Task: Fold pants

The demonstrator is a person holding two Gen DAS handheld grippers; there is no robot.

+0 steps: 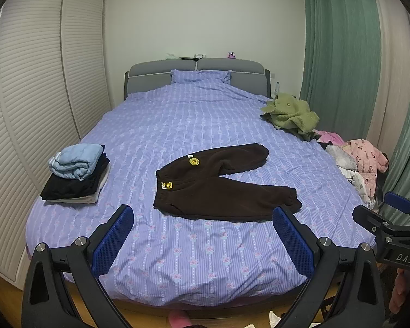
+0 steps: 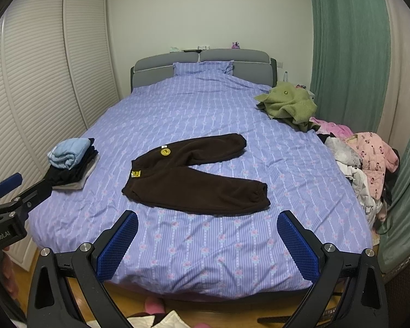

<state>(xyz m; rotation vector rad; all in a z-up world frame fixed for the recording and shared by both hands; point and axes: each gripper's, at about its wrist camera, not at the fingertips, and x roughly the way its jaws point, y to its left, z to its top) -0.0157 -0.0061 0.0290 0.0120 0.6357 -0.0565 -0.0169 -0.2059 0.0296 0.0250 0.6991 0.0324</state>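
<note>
My left gripper [image 1: 203, 235] hangs with its jaws spread wide and nothing between them, and my right gripper [image 2: 207, 242] is the same, wide open and empty; both hover off the foot of the bed [image 1: 205, 268], well short of any cloth. Ahead of them the brown pants [image 1: 221, 186] lie flat on the purple cover, waistband toward the left, the 2 legs splayed apart toward the right in a V. I judge no fold has begun. The risks I see: the fleece looks thick, so a shallow pinch may catch only the top layer and let the leg slide out mid-fold; a deep pinch may drag the bed cover up with it. Because the legs are splayed, bringing 1 over the other carelessly would leave a skewed bundle. The folded stack [image 1: 76, 175] on the left is well apart
</note>
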